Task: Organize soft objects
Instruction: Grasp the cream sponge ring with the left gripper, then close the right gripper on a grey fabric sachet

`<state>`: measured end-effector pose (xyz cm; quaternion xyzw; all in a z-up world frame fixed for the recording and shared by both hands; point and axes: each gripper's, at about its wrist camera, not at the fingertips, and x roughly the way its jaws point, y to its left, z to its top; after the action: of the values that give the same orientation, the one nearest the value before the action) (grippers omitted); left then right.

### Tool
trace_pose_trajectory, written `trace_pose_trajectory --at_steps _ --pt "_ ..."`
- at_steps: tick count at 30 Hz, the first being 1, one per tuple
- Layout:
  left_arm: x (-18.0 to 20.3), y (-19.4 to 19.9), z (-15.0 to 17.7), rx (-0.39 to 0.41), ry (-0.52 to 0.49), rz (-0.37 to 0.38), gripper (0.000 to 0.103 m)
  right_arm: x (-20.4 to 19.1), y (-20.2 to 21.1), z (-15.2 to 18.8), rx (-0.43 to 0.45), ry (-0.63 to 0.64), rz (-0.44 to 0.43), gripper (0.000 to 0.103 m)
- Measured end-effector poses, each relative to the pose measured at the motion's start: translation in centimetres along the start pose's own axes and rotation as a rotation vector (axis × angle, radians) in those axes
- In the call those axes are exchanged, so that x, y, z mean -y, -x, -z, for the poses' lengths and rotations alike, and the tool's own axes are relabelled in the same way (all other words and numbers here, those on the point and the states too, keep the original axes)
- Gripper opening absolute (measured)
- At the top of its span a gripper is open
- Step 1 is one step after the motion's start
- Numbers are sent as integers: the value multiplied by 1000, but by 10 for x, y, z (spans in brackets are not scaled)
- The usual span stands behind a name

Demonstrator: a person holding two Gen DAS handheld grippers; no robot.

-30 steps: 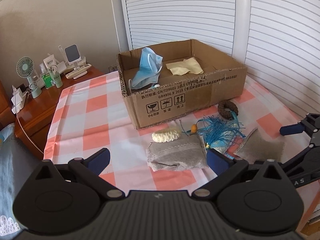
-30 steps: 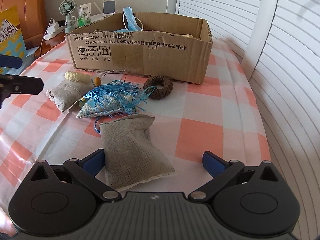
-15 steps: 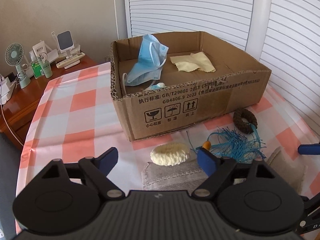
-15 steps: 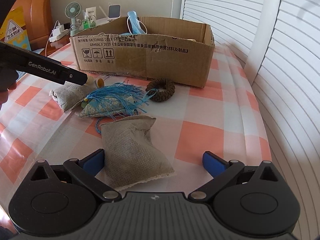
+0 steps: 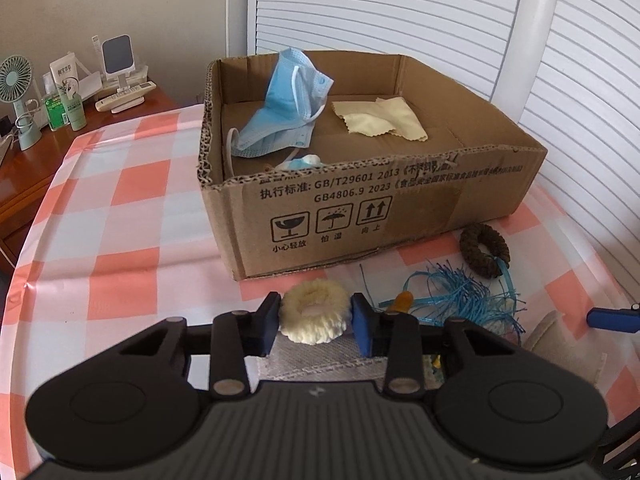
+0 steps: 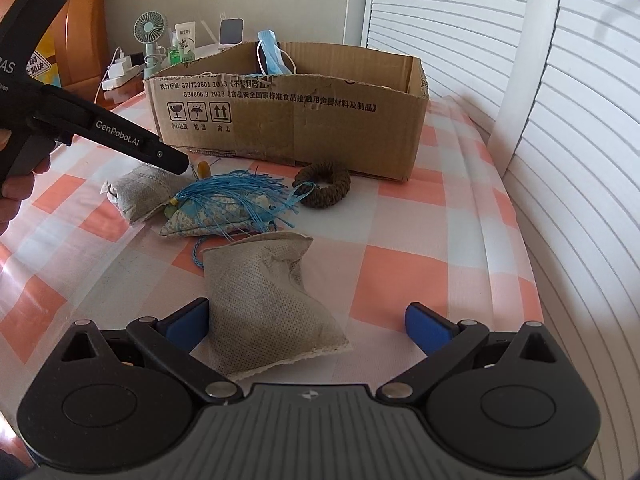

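Note:
My left gripper (image 5: 314,322) is shut on a cream fuzzy scrunchie (image 5: 313,312), just above a grey fabric pouch (image 5: 320,354) in front of the cardboard box (image 5: 360,216). The box holds a blue face mask (image 5: 280,108) and a yellow cloth (image 5: 380,118). My right gripper (image 6: 308,322) is open, its fingers on either side of a second grey pouch (image 6: 268,304) on the checked cloth. A blue-tasselled sachet (image 6: 228,208) and a brown woven ring (image 6: 324,188) lie between the pouches and the box. The left gripper shows in the right wrist view (image 6: 176,162).
The table carries a pink and white checked cloth (image 5: 112,240). A wooden side table at the back left holds a small fan (image 5: 14,84), bottles (image 5: 72,108) and a phone stand (image 5: 118,56). White louvred doors (image 5: 400,20) stand behind and to the right.
My left gripper moved forward and down to the cream scrunchie and closed on it. My right gripper stayed open around the near grey pouch.

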<state>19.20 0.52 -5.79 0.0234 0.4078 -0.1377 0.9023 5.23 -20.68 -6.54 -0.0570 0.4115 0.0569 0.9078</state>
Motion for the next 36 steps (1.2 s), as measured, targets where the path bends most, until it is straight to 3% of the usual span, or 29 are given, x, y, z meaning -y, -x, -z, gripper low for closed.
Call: trace_pose_trajectory --at_steps 8,21,23,33,36 --pt "-5 35 5 50 17 3 37 -7 1 -3 -21 25 -14 103" --pt "-8 62 33 38 33 2 37 -38 -5 -14 -44 139 -150 103" --pt "-9 64 34 39 34 5 37 -38 -3 -15 -50 141 -160 99" --pt "-5 69 35 52 12 29 37 -33 4 -19 -53 140 -126 56" --pt "-3 69 37 50 1 30 37 -34 6 -19 -54 143 -115 49"
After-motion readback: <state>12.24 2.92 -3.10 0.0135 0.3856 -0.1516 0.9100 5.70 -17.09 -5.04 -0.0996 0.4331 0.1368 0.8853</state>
